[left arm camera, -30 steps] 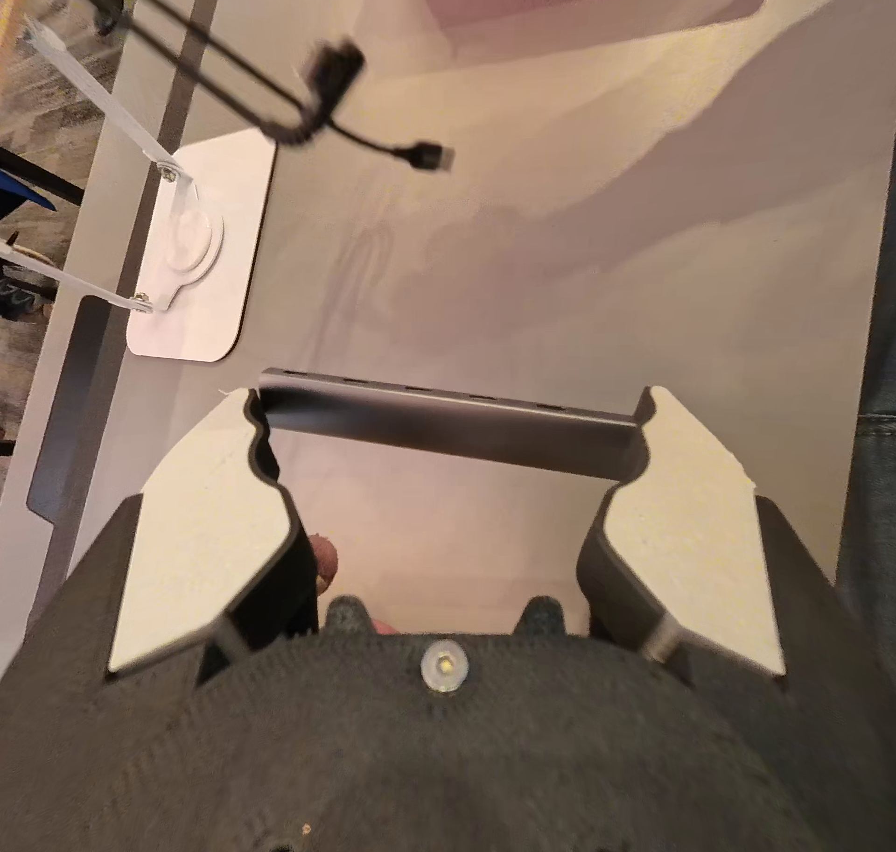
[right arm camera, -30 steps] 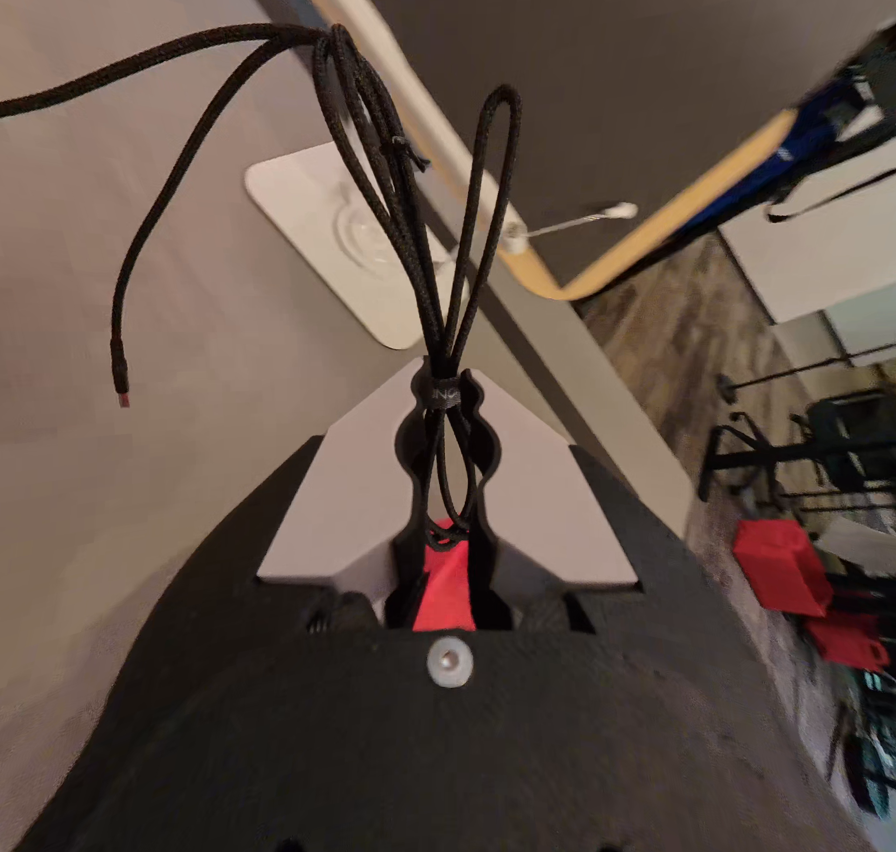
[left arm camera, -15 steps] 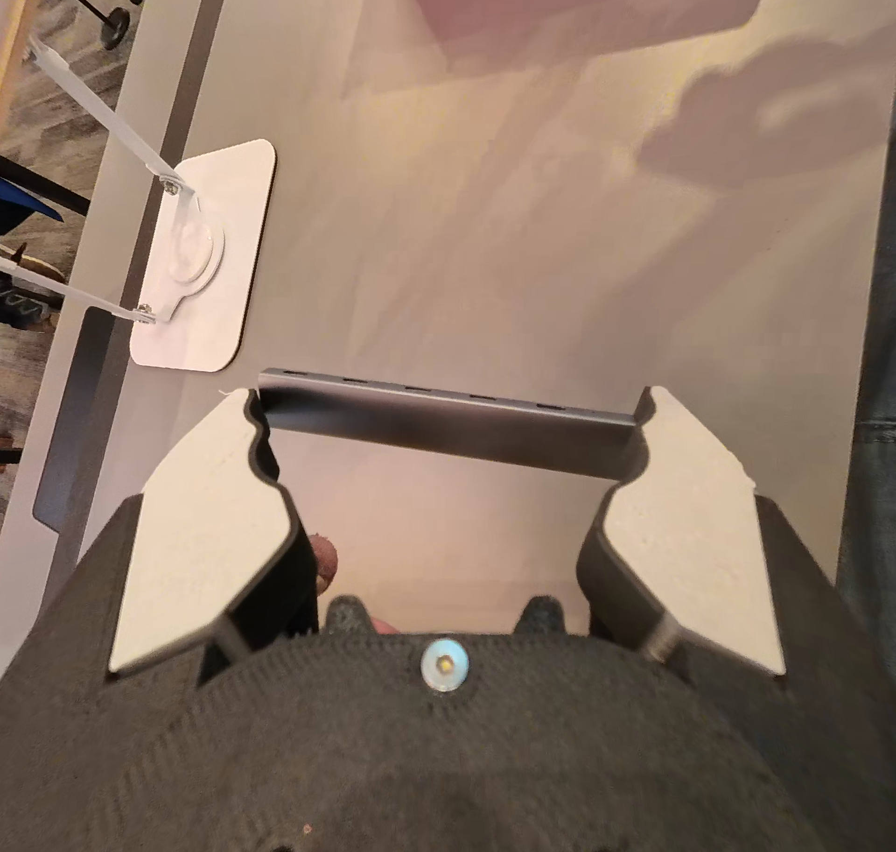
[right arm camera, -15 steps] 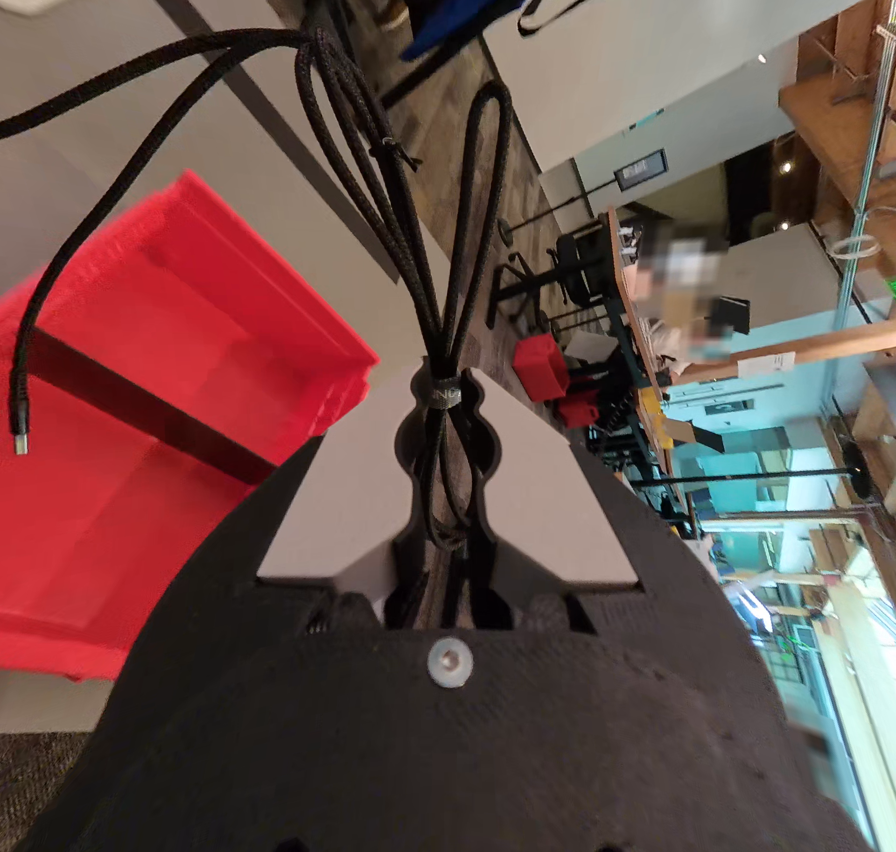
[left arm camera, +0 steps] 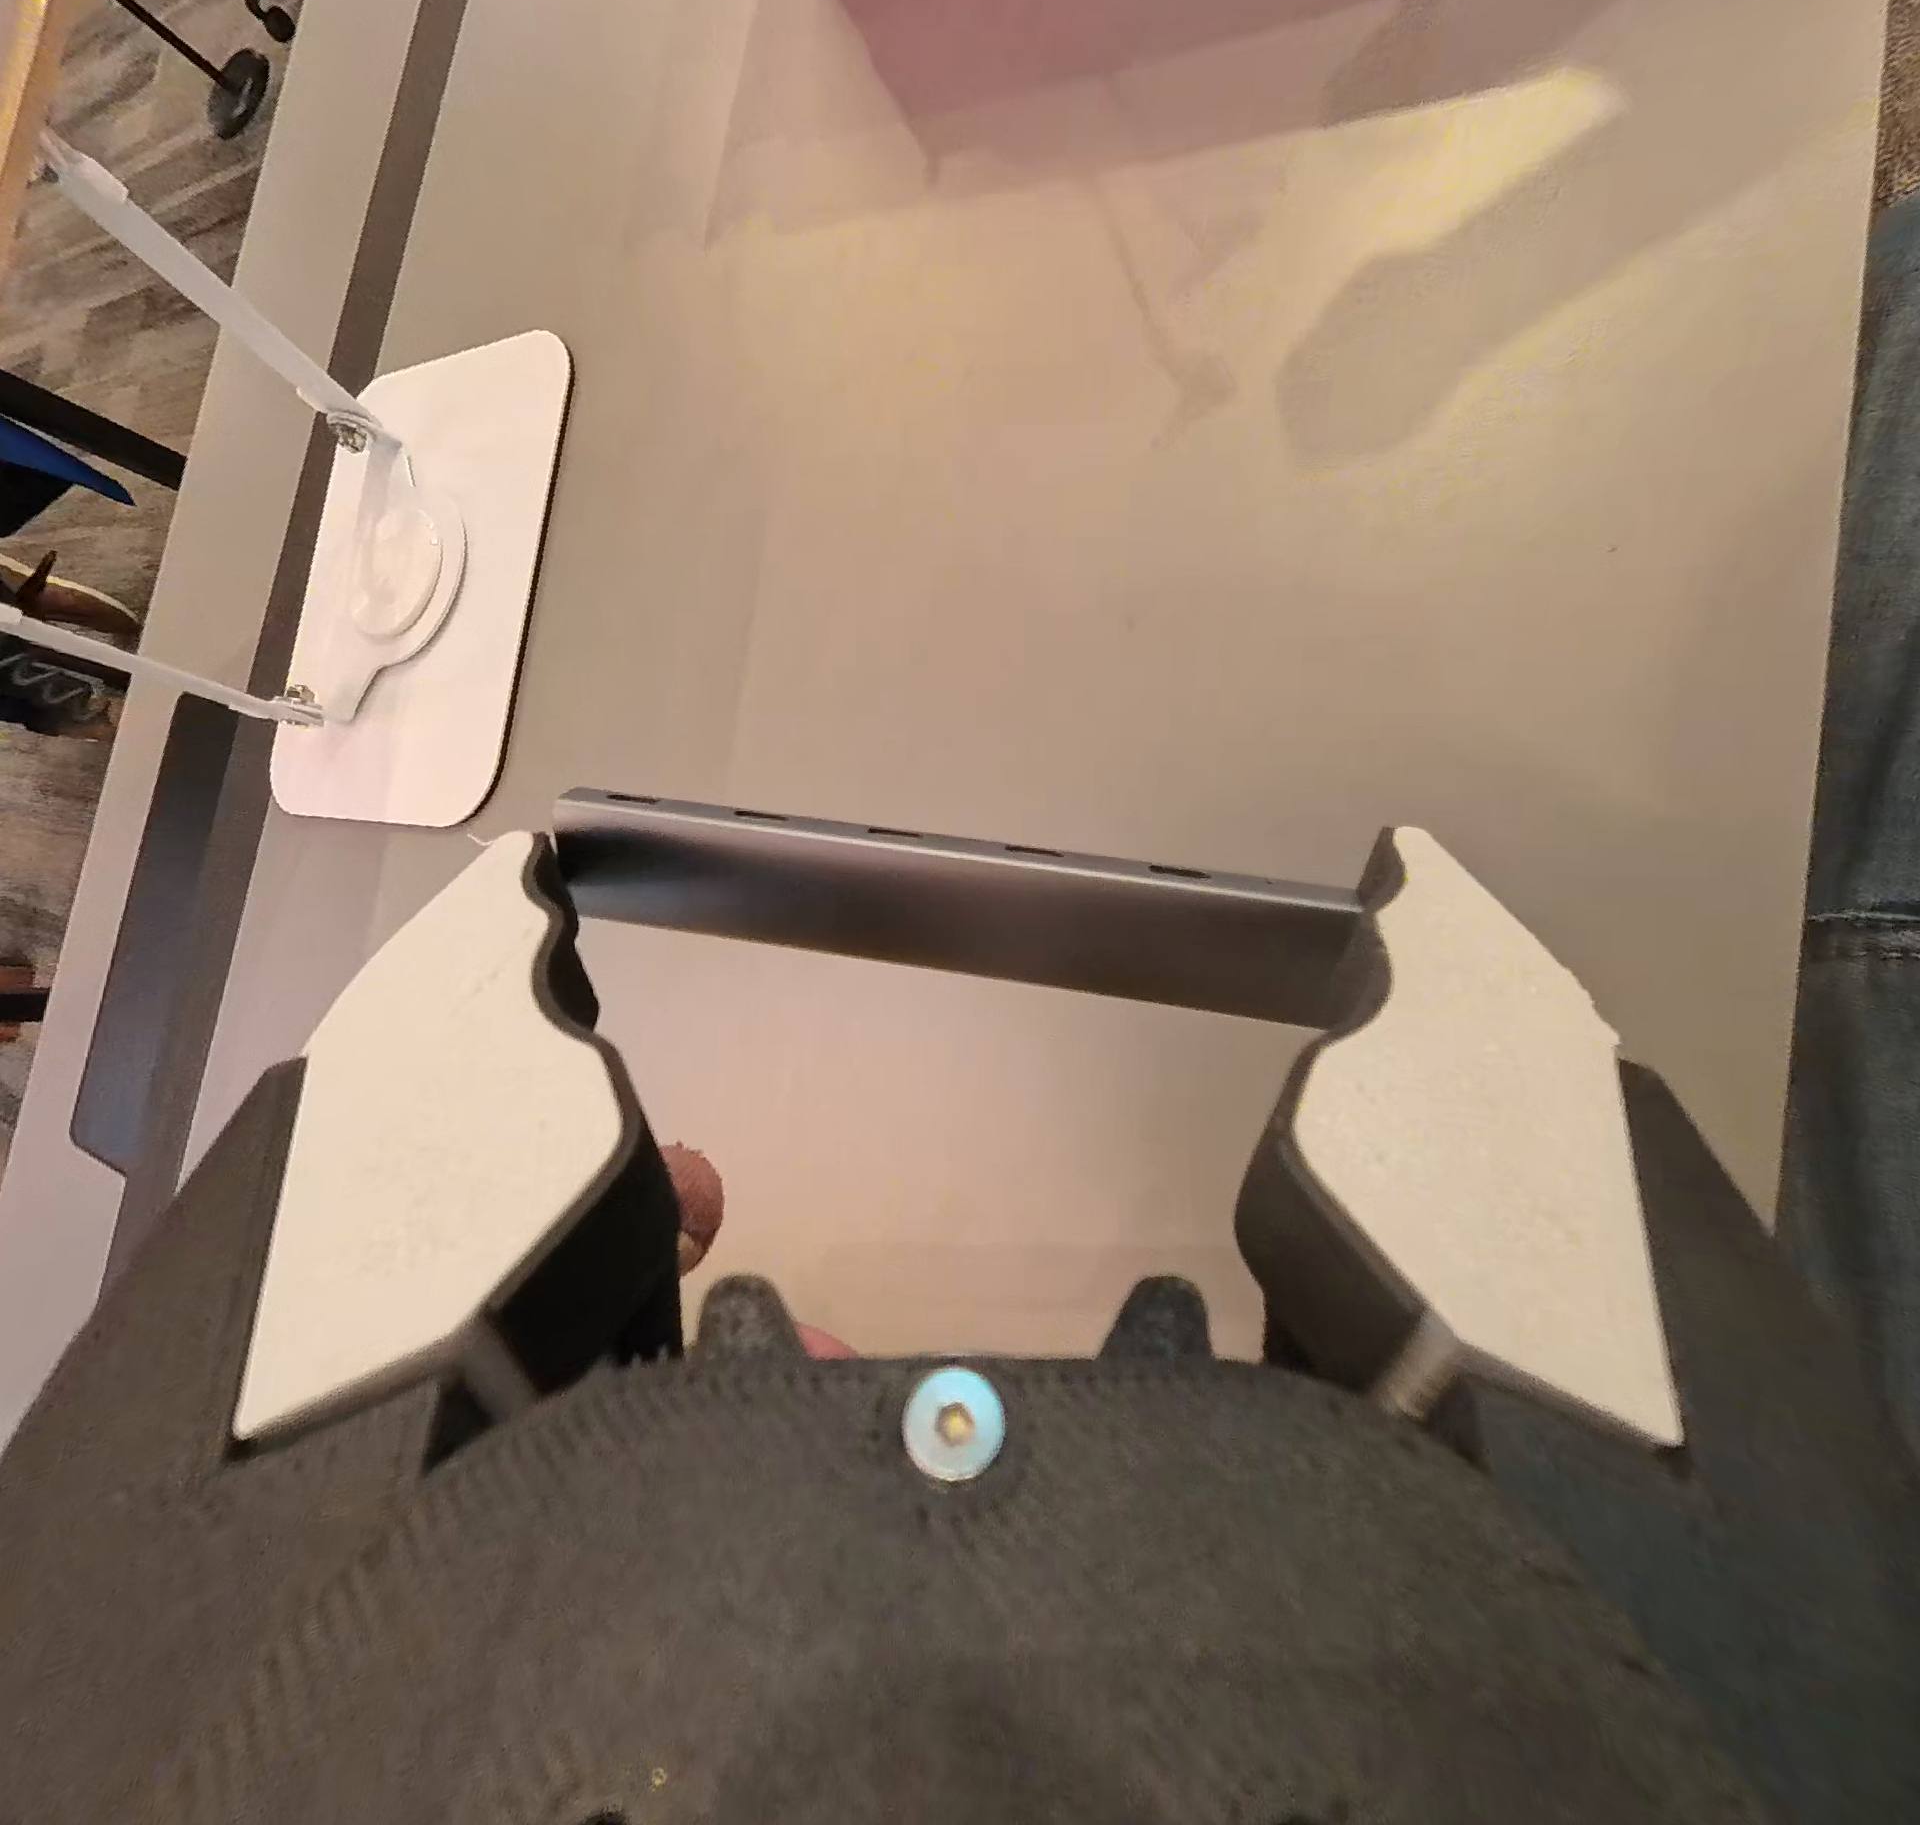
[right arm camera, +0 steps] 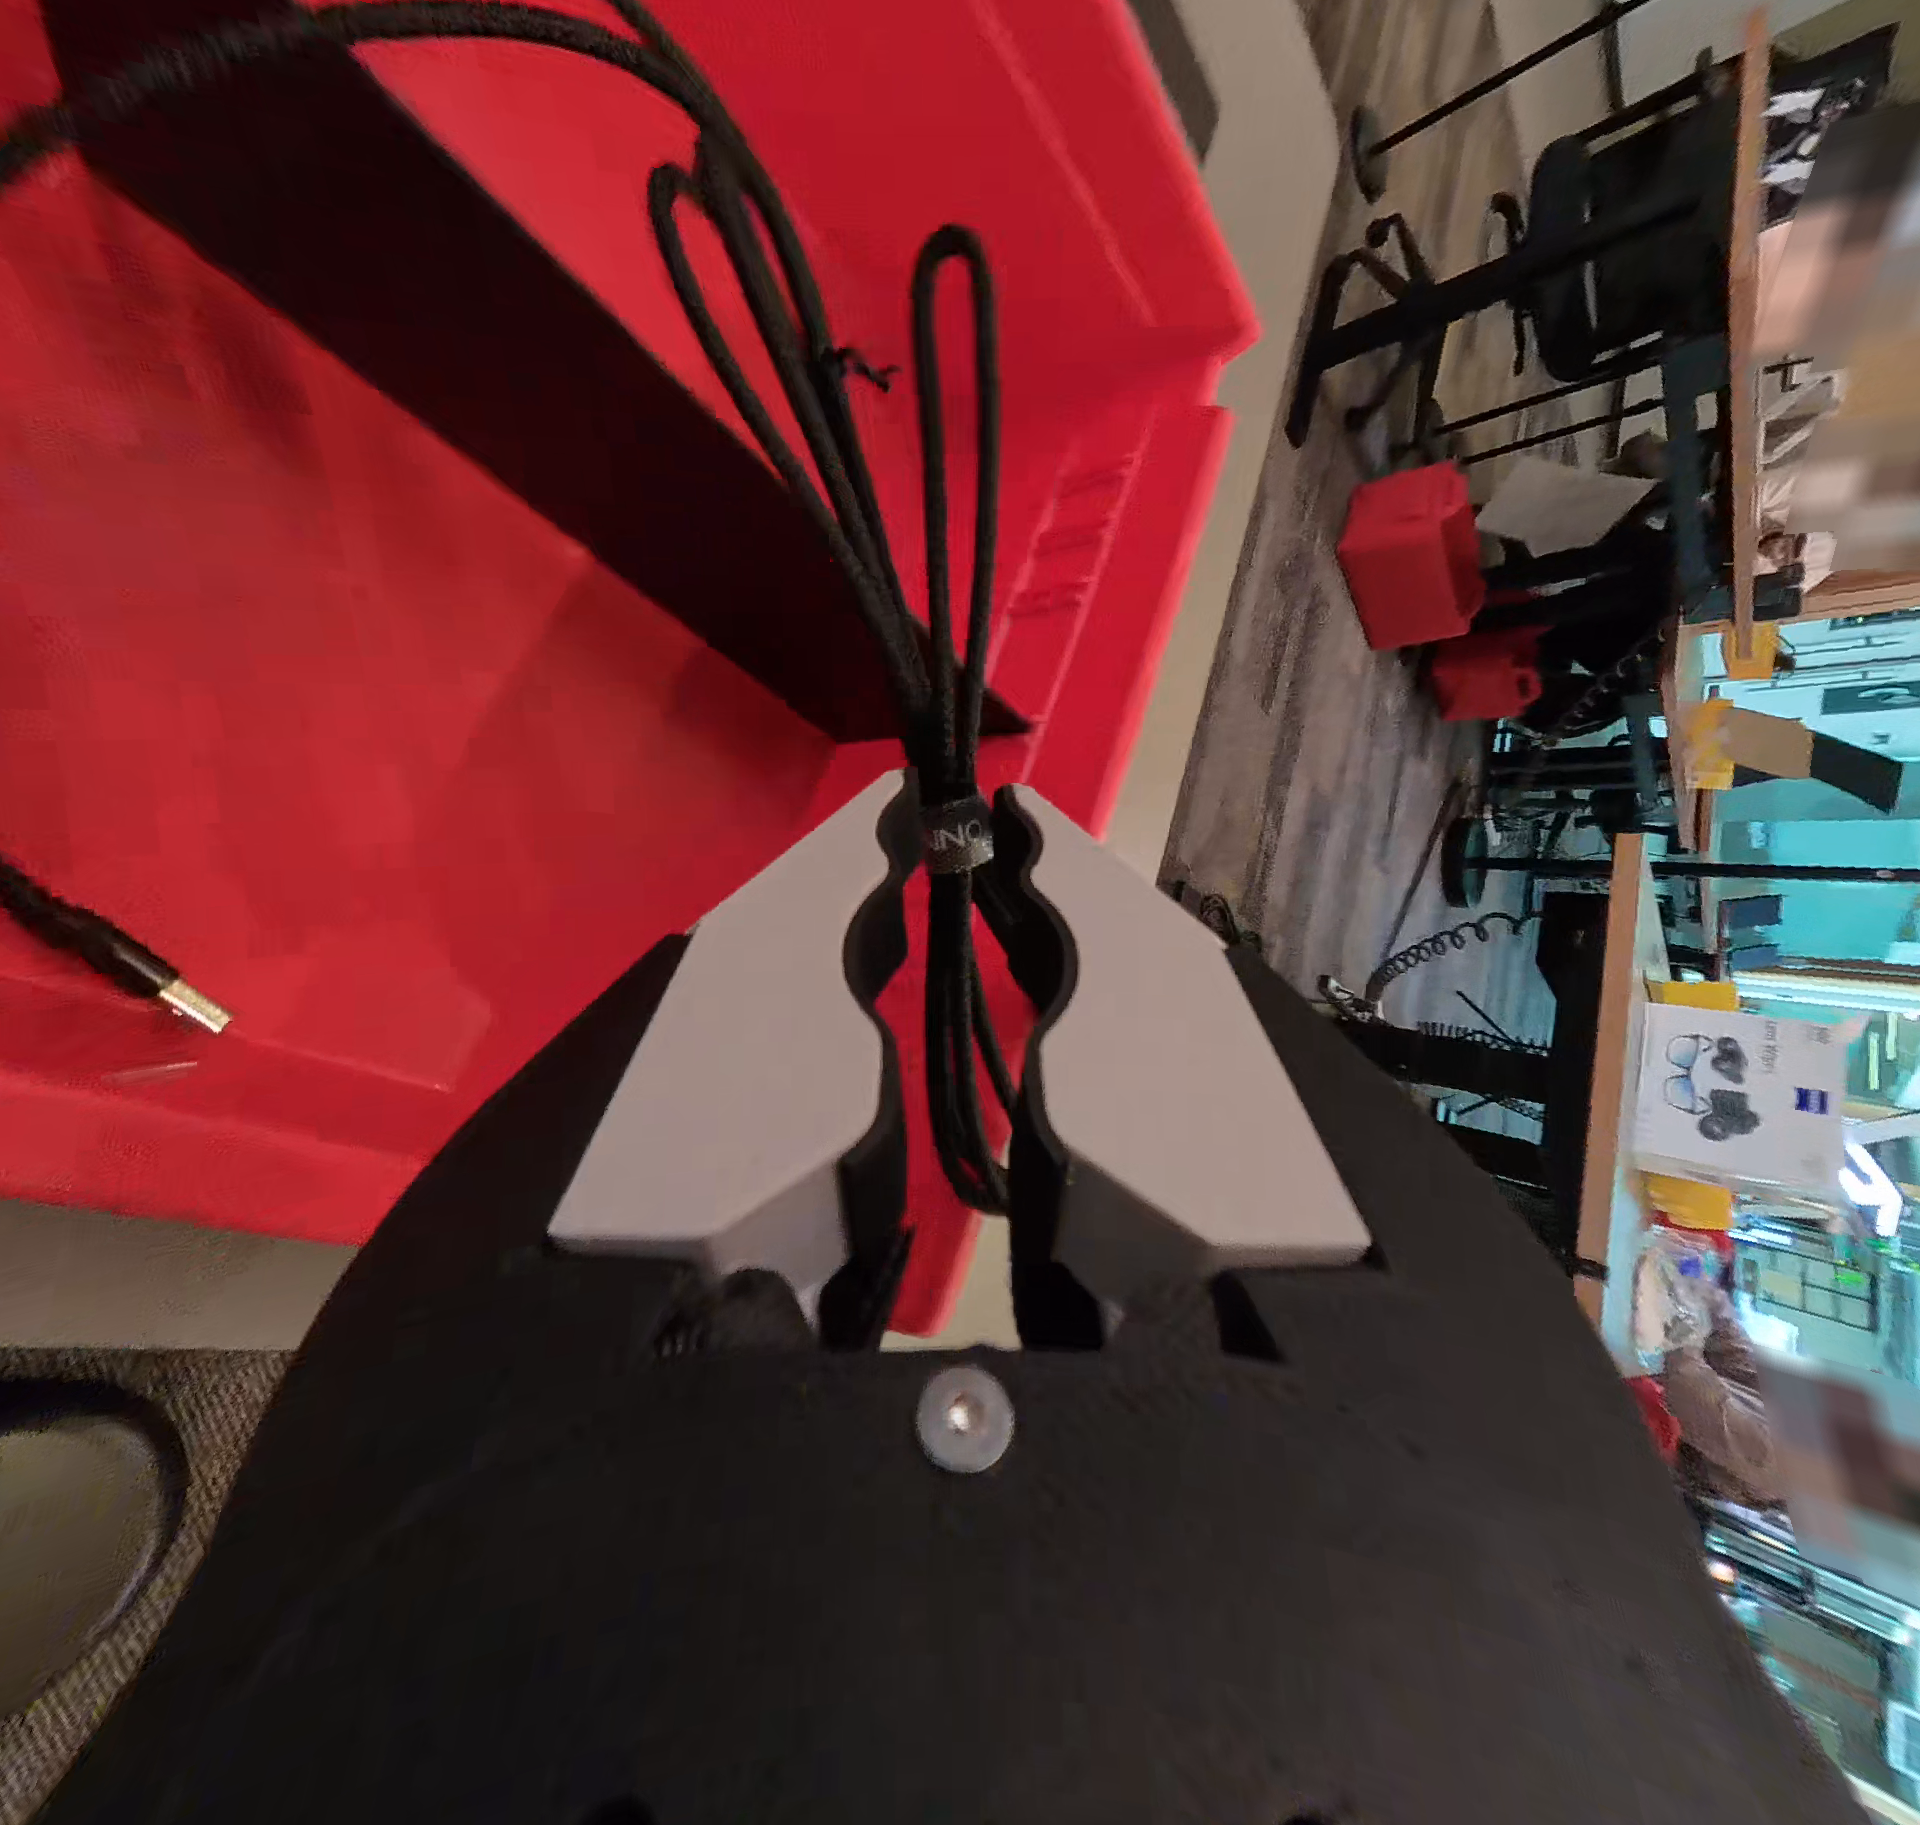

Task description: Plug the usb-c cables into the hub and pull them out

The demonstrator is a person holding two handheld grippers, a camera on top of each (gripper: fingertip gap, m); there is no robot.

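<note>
Left gripper [left arm camera: 961, 887] spread wide, clamped on the dark grey hub [left arm camera: 935, 887] end to end, exactly as a second ago; port row facing away, above the grey table [left arm camera: 1039, 528]. White stand base [left arm camera: 416, 612] ahead-left, unmoved. Gone from ahead: the dangling cable. Right gripper [right arm camera: 951, 835] narrow, pinching the bundled black usb-c cable [right arm camera: 940, 632] at its strap. Swung since then from over the table to just over the red bin [right arm camera: 416, 632]; metal plug [right arm camera: 192, 1006] dangling far left, inside the bin.
</note>
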